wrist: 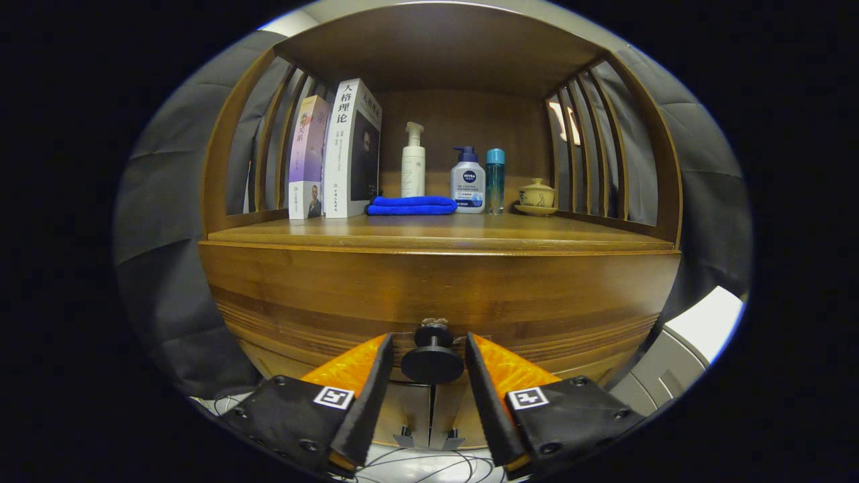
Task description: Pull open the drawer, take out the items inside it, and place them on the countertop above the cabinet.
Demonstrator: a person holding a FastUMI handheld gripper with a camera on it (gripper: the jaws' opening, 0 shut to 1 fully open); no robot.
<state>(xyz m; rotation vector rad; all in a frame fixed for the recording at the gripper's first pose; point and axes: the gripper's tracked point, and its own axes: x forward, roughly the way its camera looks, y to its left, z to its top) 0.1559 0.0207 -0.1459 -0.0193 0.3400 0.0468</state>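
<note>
A wooden cabinet fills the scene, and its closed drawer front (309,295) curves across just beyond my fingers. The drawer's dark round knob (433,362) sits between the two fingers, with only a thin gap on each side. My gripper (429,343) is open around the knob, and neither finger visibly presses on it. Above the drawer lies the wooden countertop (537,235), bare along its front strip. The drawer's inside is hidden.
At the back of the countertop stand two books (335,154), a white pump bottle (413,164), a folded blue cloth (411,205), a white bottle with a blue pump (468,182), a teal bottle (495,178) and a lidded ceramic cup (537,196). Slatted side walls and a wooden top enclose the shelf.
</note>
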